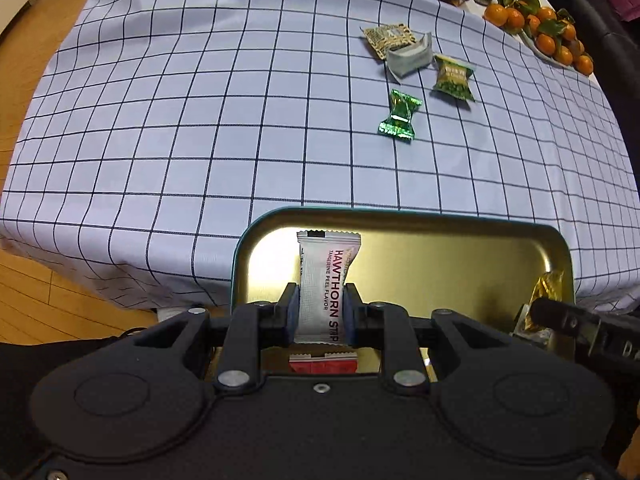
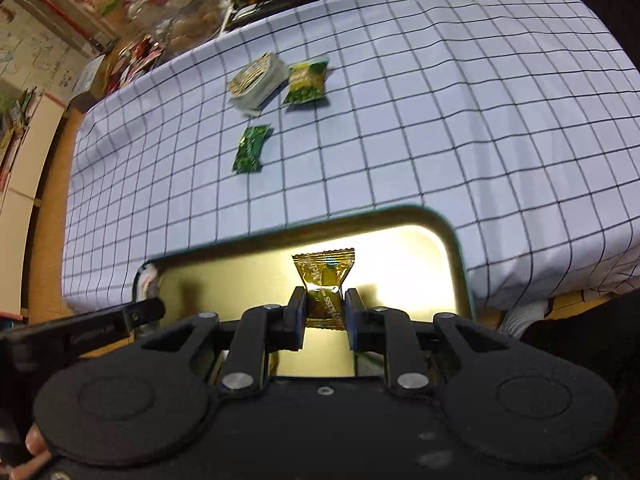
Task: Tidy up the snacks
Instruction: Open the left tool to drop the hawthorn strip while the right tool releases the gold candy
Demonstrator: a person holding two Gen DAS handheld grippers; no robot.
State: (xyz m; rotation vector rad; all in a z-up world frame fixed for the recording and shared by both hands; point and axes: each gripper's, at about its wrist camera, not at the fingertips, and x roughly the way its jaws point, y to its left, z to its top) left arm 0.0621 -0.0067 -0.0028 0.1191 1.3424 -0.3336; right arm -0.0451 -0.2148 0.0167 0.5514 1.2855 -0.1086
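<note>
My left gripper [image 1: 321, 304] is shut on a white hawthorn strip packet [image 1: 325, 280] and holds it upright over a gold tin tray [image 1: 440, 236] with a teal rim. A red packet [image 1: 323, 362] lies in the tray below it. My right gripper [image 2: 325, 308] is shut on a gold candy [image 2: 324, 284] over the same tray [image 2: 448, 248]; that candy also shows at the tray's right in the left wrist view [image 1: 546, 292]. On the checked tablecloth lie a green candy [image 1: 399, 118], a green pea packet [image 1: 454, 78], a grey packet [image 1: 410, 58] and a patterned packet [image 1: 388, 38].
The tray sits at the near edge of the table [image 1: 200, 120]. A plate of tangerines [image 1: 540, 30] and cluttered packages stand at the far edge. Wooden floor [image 1: 36, 280] lies left of the table. Jars and boxes [image 2: 180, 12] crowd the far left.
</note>
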